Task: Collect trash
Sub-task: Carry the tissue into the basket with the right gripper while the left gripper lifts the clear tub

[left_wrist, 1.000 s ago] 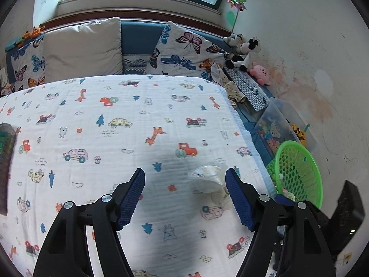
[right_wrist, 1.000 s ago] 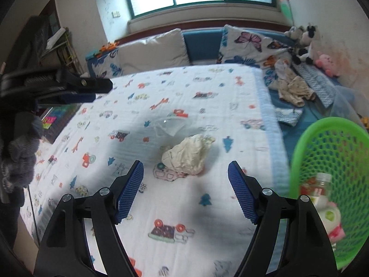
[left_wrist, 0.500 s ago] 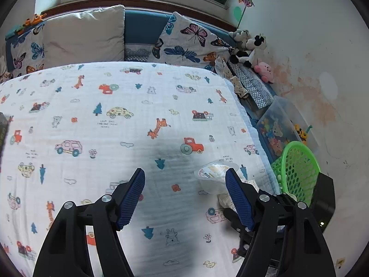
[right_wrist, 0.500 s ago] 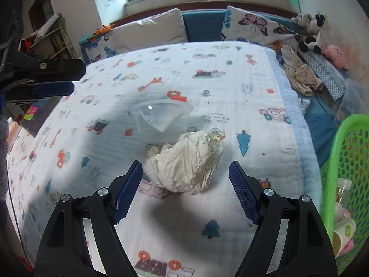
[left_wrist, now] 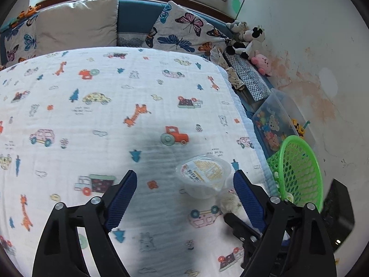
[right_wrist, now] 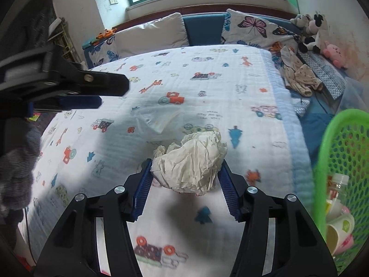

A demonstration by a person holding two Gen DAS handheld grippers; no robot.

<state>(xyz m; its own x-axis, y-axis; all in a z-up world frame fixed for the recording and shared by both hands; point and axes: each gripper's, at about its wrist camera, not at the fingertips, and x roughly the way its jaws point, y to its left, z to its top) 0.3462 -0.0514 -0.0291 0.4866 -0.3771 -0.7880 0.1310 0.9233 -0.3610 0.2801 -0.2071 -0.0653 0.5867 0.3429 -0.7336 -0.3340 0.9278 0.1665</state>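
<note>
A crumpled ball of cream paper [right_wrist: 191,159] lies on the printed bed cover, and my right gripper [right_wrist: 185,164] is closing on it, both blue pads touching its sides. Just beyond it stands a clear plastic cup with a printed lid [right_wrist: 156,120]. In the left wrist view that cup [left_wrist: 204,175] sits between the fingers of my left gripper [left_wrist: 184,175], nearer the right finger and untouched; these jaws are opening wide. The paper [left_wrist: 229,204] peeks out behind the right finger. The green mesh basket [left_wrist: 297,180] stands off the bed's right edge.
The basket [right_wrist: 322,152] holds a bottle and paper cups [right_wrist: 339,226]. Pillows [left_wrist: 76,23] line the headboard; plush toys [left_wrist: 246,39], folded clothes and a clear toy box [left_wrist: 272,120] lie in the gap along the right wall. The left gripper [right_wrist: 92,92] hangs over the bed's left side.
Both grippers came down closer to the bed. The right jaws narrowed onto the crumpled paper. The left jaws widened, and the cup now lies between them.
</note>
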